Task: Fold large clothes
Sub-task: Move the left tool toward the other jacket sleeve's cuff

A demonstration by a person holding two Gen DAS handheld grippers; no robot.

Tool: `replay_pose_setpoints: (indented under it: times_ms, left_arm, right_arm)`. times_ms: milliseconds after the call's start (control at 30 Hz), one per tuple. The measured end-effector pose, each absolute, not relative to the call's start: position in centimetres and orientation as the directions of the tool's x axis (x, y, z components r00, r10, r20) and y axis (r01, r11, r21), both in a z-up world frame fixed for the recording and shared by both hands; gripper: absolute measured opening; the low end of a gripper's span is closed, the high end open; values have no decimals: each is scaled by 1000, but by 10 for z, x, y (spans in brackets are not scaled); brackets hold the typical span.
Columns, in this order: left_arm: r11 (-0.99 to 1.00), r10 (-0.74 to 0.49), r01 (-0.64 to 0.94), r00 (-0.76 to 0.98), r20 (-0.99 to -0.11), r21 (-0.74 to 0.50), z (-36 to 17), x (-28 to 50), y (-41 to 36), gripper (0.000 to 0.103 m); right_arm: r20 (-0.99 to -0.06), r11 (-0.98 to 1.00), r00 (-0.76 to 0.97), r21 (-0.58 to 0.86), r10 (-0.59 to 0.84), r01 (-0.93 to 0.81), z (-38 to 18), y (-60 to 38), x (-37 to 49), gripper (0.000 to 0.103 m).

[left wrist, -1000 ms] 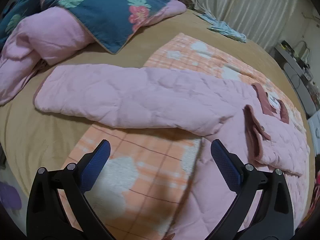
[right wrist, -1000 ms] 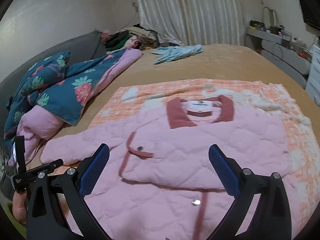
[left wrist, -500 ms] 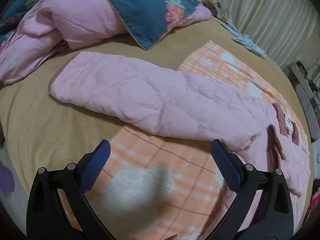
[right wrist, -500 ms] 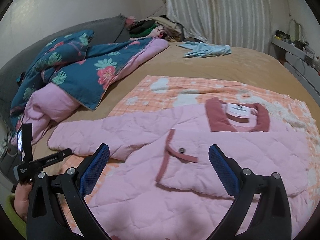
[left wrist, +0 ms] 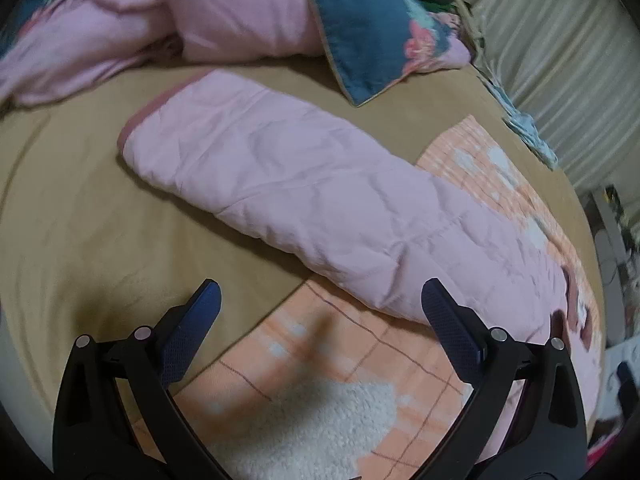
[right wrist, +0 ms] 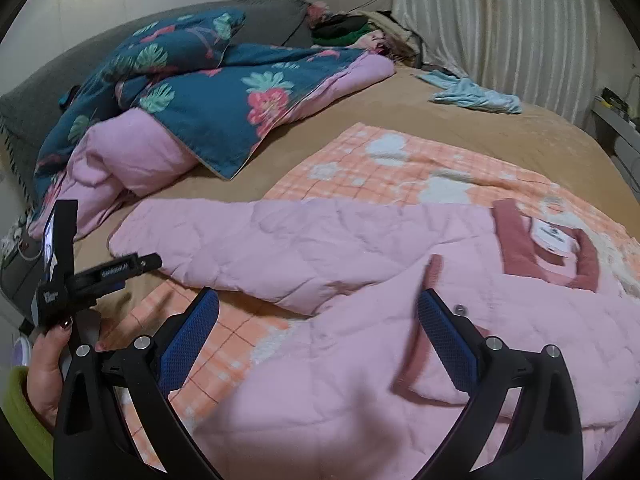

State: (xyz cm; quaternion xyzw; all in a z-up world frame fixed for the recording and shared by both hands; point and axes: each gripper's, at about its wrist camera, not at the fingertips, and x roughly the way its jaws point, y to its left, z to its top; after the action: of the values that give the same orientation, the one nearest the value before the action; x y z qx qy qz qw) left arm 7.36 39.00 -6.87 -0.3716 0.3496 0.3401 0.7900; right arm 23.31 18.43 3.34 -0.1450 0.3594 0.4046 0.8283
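Note:
A pink quilted jacket (right wrist: 400,360) with dark pink trim lies flat on an orange checked blanket (right wrist: 400,160). One long sleeve (left wrist: 280,184) stretches out left onto the tan bedsheet, its cuff (left wrist: 136,120) at the far end. The other side is folded in over the chest below the collar (right wrist: 548,248). My left gripper (left wrist: 320,312) hovers open just short of the sleeve's near edge, holding nothing. Open as well, my right gripper (right wrist: 318,320) hangs over the jacket body near the sleeve's armpit. In the right wrist view a hand (right wrist: 48,360) grips the left tool's handle.
A heaped duvet, teal floral outside (right wrist: 208,92) and pink inside (left wrist: 224,8), lies past the sleeve at the bed's head. A light blue garment (right wrist: 476,96) lies near the striped curtain (right wrist: 500,20). A shelf with clutter (right wrist: 616,120) stands at the right.
Both grippers have swung left toward the outstretched sleeve. The left one has come closer to the sleeve and its cuff; the collar has slid right in the right wrist view. Both stayed open.

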Motion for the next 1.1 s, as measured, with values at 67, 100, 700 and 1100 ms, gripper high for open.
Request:
replay_pose_setpoints:
  times_ms: [67,100,700,1100]
  left_arm:
    - [467,268,-800,534,-802,-377,-74,73,397,94]
    - [448,260,-803,538,-801,-394,-77,72,401,94]
    - [299,336,-855,509,-792,-423,-105,86,465,75]
    - [467,434,-778,615,-658,-420,-37,82,445,13]
  right_arm:
    - [-722,620,403,46,563,-783,27,194,232,99]
    - [-727,616,397,46,561,-786,24,198,232,99]
    - [-751,659,417,31,512,-752,0,192,242,99]
    - [-716,728,483,51,504,-683,13,126,240,99]
